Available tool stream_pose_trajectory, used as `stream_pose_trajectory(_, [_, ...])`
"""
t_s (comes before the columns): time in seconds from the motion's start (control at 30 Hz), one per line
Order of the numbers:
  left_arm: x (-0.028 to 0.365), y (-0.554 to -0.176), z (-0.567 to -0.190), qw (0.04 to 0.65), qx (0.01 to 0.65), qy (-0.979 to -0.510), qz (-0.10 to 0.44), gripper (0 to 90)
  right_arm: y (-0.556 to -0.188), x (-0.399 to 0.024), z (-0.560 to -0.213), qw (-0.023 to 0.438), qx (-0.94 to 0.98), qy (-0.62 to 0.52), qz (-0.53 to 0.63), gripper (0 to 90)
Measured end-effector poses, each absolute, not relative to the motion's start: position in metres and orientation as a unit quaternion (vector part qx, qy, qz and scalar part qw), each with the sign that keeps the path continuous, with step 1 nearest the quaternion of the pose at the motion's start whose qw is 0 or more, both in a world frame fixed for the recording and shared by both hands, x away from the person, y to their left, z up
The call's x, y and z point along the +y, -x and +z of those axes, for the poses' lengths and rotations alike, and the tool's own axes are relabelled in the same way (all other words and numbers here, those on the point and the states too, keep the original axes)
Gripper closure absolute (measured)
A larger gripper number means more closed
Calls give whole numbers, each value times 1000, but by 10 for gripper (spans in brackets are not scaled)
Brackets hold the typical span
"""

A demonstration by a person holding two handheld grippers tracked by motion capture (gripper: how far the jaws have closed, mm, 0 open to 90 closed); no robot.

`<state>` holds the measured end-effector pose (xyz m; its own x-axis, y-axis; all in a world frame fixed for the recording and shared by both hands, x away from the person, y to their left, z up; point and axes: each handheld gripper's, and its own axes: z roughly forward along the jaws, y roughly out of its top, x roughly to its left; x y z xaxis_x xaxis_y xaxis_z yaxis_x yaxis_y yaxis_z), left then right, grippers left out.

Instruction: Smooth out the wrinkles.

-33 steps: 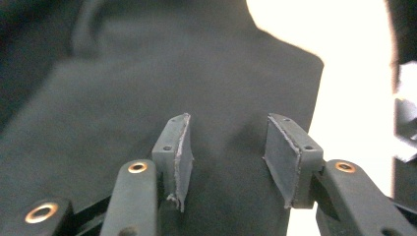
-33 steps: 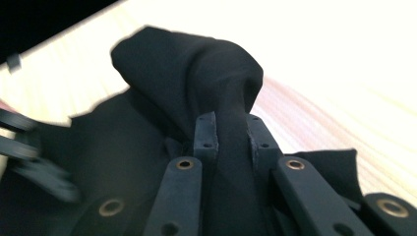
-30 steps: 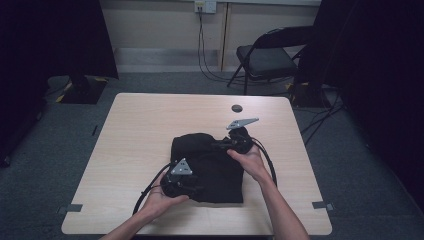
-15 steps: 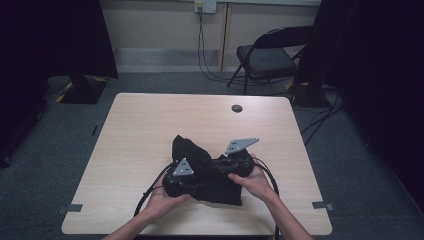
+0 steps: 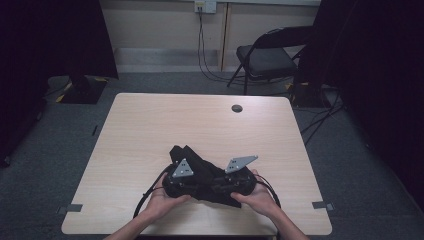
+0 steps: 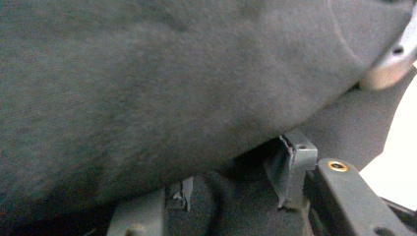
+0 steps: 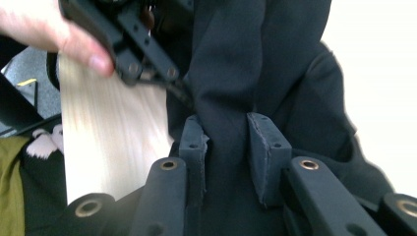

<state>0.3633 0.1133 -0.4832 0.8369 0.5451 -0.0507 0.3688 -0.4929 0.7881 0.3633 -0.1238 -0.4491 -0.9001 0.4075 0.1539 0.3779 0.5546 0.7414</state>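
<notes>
The black garment [image 5: 200, 170] lies bunched in a narrow heap near your edge of the surface [image 5: 150, 130], between your two hands. It is dark, matte, soft cloth; I can't tell what kind of garment it is. It now looks gathered and doubled over, with a folded ridge standing up at its far left end, so I judge the fold partly made: the cloth is drawn in from the right, but the heap is still lumpy and uneven and needs laying flat and squaring off.

Your left gripper [image 5: 176, 186] sits at the heap's left end; in the left gripper view the cloth [image 6: 172, 88] drapes right over the jaws, which stand partly apart, and I can't tell whether they pinch it. Your right gripper [image 5: 235, 184] is at the right end; its jaws have just been opening, and in the right gripper view a fold of the cloth [image 7: 226, 98] runs up between its pads [image 7: 263, 147], which stand close beside it without clearly pressing.
</notes>
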Motion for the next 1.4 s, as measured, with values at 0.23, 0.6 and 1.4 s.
stream_pose_trajectory(0.23, [116,-359,-479,420,259,-863,104,546,-361,-125,-460,16,880,-232,415,710])
stream_pose_trajectory(0.6, [147,-343,-440,454,254,-849,90,632,-352,-123,-474,33,884,-230,405,745])
stream_pose_trajectory(1.4, [157,-373,-453,404,272,-870,72,618,-338,-122,-476,45,889,-219,401,685])
